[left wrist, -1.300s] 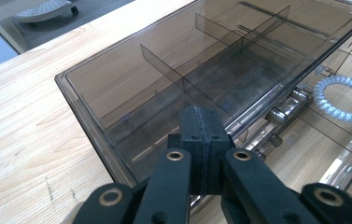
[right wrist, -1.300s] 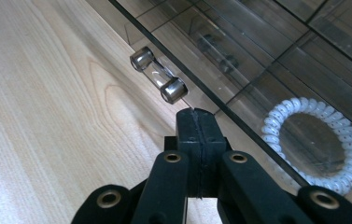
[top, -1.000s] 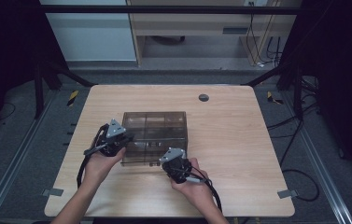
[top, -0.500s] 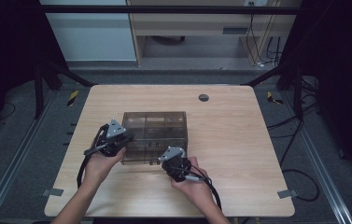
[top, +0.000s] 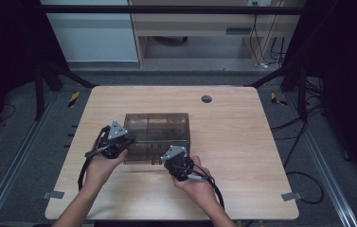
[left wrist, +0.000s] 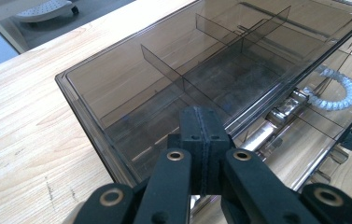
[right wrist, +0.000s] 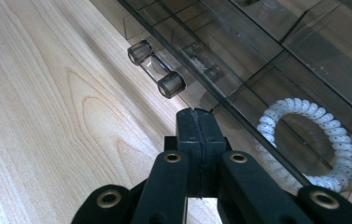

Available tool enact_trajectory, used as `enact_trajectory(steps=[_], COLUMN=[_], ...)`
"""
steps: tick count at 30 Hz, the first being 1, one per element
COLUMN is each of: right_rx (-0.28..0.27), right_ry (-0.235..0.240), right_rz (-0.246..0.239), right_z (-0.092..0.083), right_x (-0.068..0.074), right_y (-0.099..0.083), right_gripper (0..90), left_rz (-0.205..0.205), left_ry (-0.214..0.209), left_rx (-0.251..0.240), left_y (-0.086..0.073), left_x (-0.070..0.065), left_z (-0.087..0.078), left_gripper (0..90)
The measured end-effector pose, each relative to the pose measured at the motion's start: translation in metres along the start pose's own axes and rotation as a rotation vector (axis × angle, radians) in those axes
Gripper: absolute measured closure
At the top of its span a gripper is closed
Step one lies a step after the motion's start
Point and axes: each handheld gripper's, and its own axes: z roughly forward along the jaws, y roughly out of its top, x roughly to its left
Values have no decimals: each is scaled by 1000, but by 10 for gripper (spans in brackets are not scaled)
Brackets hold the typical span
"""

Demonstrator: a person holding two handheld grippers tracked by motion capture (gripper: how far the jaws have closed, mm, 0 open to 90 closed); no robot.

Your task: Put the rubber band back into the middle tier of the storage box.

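- Resting on the wooden table (top: 242, 137), a smoky transparent box (top: 157, 135) with a lid and inner dividers sits a little left of the middle, closer to the person's edge.
- At the left, the left gripper (top: 125, 140) is held by the left hand (top: 102, 163) against the left side of the box, near its front corner.
- In the left gripper view, the left gripper (left wrist: 201, 135) has its two black jaws pressed flat together, with nothing between them; the tip lies at the edge of the box (left wrist: 201, 70), over the rim of the lid.
- Through the lid in this view, thin dividers cut the box into compartments, and a white coiled ring (left wrist: 337, 91) lies in one compartment at the right.
- At the front of the box, slightly right, the right gripper (top: 171, 160) is held by the right hand (top: 197, 182) and points to the front wall.
- In the right gripper view, the right gripper (right wrist: 196, 130) is also fully closed and holds nothing; its tip is just beside the box front (right wrist: 239, 65).
- A clear latch (right wrist: 157, 70) with two round ends sticks out from the front wall, just ahead of the closed jaws.
- The white coiled ring (right wrist: 304, 144) shows inside the box, to the right of the jaws.
- Farther on the table, a small dark round hole cover (top: 206, 99) lies well apart from the box.
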Motion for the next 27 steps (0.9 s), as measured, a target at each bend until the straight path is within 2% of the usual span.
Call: enact_trajectory(steps=[27], right_rx=[-21], right_ry=[-3], right_rz=[0], right_z=[0], right_x=[0], right_y=[0], right_gripper=[900], left_rz=[2], left_ry=[1], left_rx=[-2], left_y=[0], left_x=[0], left_z=[0], left_gripper=[897])
